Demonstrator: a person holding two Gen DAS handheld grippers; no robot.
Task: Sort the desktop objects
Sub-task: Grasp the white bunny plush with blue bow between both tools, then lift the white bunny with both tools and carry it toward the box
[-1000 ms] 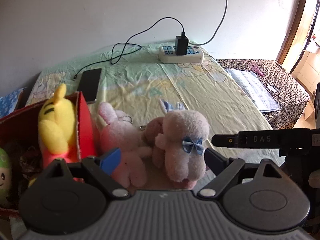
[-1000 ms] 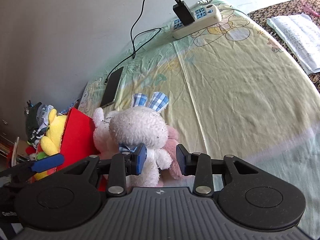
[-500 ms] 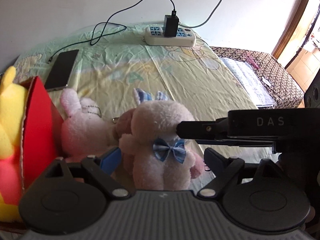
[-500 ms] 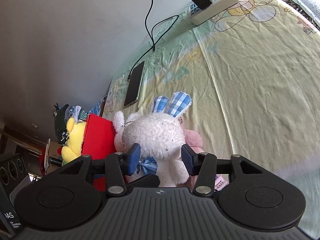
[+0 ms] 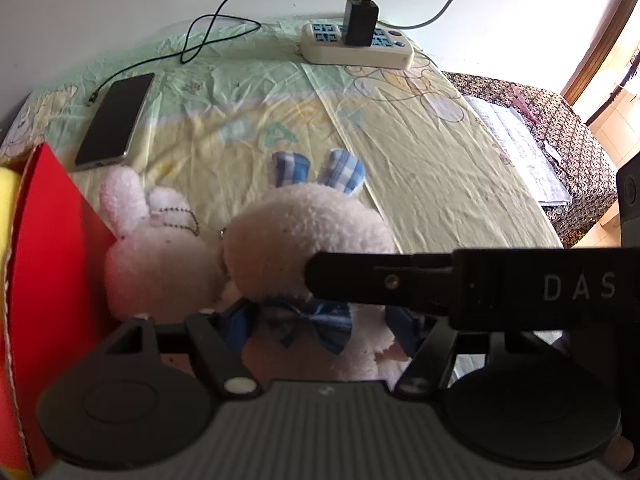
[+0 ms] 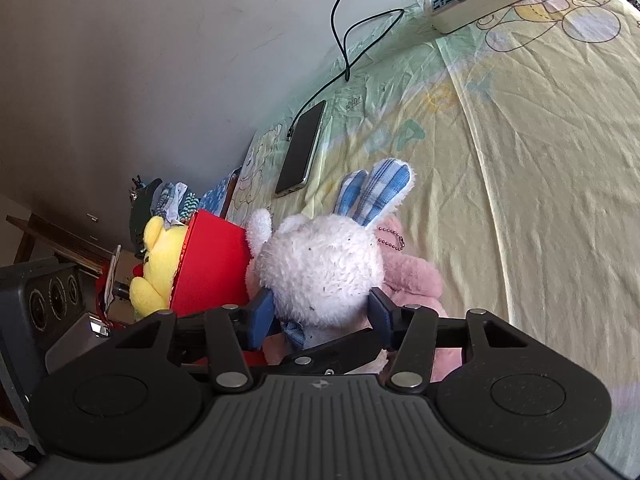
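Observation:
A white plush bunny [image 5: 300,240] with blue checked ears and a blue bow stands on the yellow-green cloth. My left gripper [image 5: 322,324] is shut on its body at the bow. My right gripper [image 6: 320,312] is open, its blue pads on either side of the white bunny's [image 6: 320,272] head. One of the right gripper's fingers [image 5: 380,280] crosses the left wrist view from the right. A pink plush bunny [image 5: 160,264] leans beside the white one, against a red box [image 5: 48,260]. A yellow plush [image 6: 160,256] sits in the red box [image 6: 212,268].
A black phone [image 5: 114,120] lies behind the toys, with a cable running to a white power strip [image 5: 356,46] by the wall. Papers [image 5: 516,148] lie on a patterned surface at the right. A dark device with dials [image 6: 48,296] stands left of the box.
Both grippers have moved in on the white bunny. The left gripper's fingers narrowed onto its body, and the right gripper's fingers widened around its head.

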